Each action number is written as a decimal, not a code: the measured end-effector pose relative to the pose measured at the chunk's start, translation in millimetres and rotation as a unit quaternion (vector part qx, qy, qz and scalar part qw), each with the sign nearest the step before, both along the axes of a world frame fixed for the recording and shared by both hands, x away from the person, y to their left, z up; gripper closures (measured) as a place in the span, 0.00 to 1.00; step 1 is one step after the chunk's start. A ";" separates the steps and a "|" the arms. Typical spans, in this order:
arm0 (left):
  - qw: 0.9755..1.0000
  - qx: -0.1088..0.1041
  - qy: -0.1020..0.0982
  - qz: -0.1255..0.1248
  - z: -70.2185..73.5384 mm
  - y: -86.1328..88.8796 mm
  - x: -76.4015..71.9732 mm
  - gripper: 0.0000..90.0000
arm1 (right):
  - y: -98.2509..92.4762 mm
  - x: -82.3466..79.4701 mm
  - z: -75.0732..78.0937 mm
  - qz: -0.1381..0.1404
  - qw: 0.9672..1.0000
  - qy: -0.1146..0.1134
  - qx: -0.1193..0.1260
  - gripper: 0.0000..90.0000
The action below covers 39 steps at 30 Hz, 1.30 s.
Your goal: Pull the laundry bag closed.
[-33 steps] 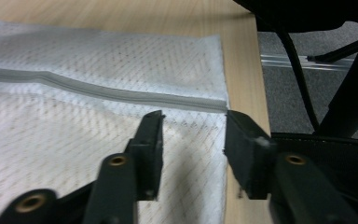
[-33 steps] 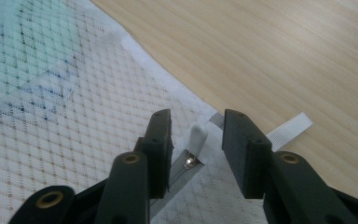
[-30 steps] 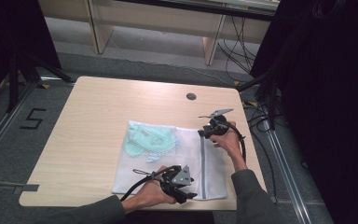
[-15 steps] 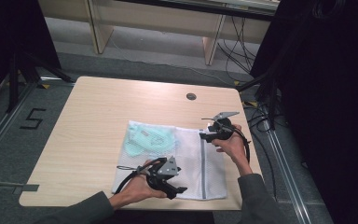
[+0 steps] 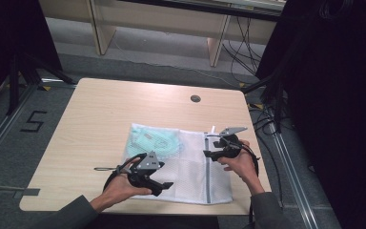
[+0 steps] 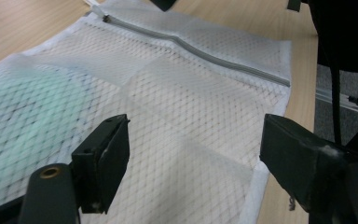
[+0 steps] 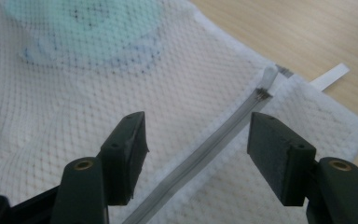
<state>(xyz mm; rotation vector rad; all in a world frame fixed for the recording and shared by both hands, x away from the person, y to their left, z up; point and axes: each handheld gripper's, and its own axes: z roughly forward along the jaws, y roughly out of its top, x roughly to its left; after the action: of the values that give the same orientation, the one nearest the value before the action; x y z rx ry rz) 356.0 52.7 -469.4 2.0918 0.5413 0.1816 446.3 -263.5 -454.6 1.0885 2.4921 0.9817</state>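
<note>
The table [image 5: 100, 109] bears a white mesh bag [image 5: 190, 171] at its near right, a green garment [image 5: 155, 142] inside at the left. Both grippers, left [image 5: 164, 187] and right [image 5: 208, 153], have just been opening and hang released, gripping nothing. To finish well, lift both clear without snagging the mesh or zip [image 7: 205, 149].

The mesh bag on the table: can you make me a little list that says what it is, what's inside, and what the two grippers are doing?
thing: white mesh bag, lying flat on the wooden table
inside: something mint green, at the bag's left end; too blurred to name
zipper: looks zipped shut, its pull at the bag's far edge
left hand-held gripper: over the bag's near edge, jaws have just been opening, nothing gripped
right hand-held gripper: above the zipper, jaws have just been opening, nothing gripped
</note>
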 end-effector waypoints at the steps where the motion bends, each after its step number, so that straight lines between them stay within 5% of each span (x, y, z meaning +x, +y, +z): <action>1: 1.000 -0.004 -0.001 0.003 -0.2 3.3 1.1 0.26 | 0.3 -2.1 -2.7 -0.001 1.000 -0.011 0.002 0.42; 6: 1.000 -0.019 0.003 0.024 1.8 19.2 2.9 0.23 | -1.1 -14.3 -1.8 0.004 1.000 -0.004 -0.002 0.40; 18: 0.999 -0.018 0.005 0.041 4.8 42.7 -2.5 0.21 | -3.4 -45.2 -6.0 0.012 1.000 -0.008 0.002 0.37; 19: 0.999 -0.016 0.002 0.041 5.7 44.3 -3.1 0.21 | -5.1 -47.9 -3.9 0.014 1.000 0.006 -0.004 0.37; 21: 0.999 -0.017 0.013 0.046 6.3 46.5 -5.4 0.21 | -6.0 -51.3 -6.8 0.012 1.000 -0.011 0.004 0.37; 22: 0.999 -0.013 0.005 0.041 6.6 48.4 -5.2 0.21 | -6.3 -55.6 -4.1 0.007 1.000 0.012 0.007 0.37; 26: 0.999 -0.007 -0.001 0.046 5.2 53.2 -9.1 0.22 | -9.0 -63.9 -8.3 0.009 1.000 -0.008 0.008 0.35; 27: 0.999 -0.008 0.002 0.045 4.9 54.2 -10.2 0.22 | -9.7 -67.8 -5.5 0.007 1.000 0.013 0.006 0.35; 28: 0.999 -0.005 0.009 0.046 4.8 55.5 -11.3 0.22 | -9.4 -70.0 -8.6 0.004 1.000 0.001 0.017 0.34; 29: 0.999 -0.008 0.009 0.046 4.8 55.9 -12.6 0.22 | -11.3 -72.9 -5.5 0.007 1.000 0.016 0.002 0.34; 30: 0.999 -0.004 -0.002 0.043 4.8 57.2 -12.9 0.22 | -11.1 -75.0 -8.5 0.004 1.000 0.001 0.017 0.34; 33: 0.999 -0.005 0.004 0.050 6.5 60.7 -16.6 0.22 | -15.8 -81.5 -8.6 0.007 1.000 -0.002 0.007 0.34; 34: 0.999 -0.004 -0.009 0.048 7.1 62.8 -16.3 0.22 | -16.9 -84.4 -8.3 0.000 1.000 0.009 0.011 0.34; 39: 0.998 -0.006 -0.002 0.065 10.6 75.8 -18.4 0.22 | -24.2 -92.4 -12.4 -0.006 1.000 -0.007 0.006 0.33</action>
<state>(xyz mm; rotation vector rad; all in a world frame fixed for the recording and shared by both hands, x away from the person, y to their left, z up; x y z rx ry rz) 337.6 128.4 -458.8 2.0452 0.6752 0.2581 354.0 -287.7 -467.0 1.0947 2.4699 0.9993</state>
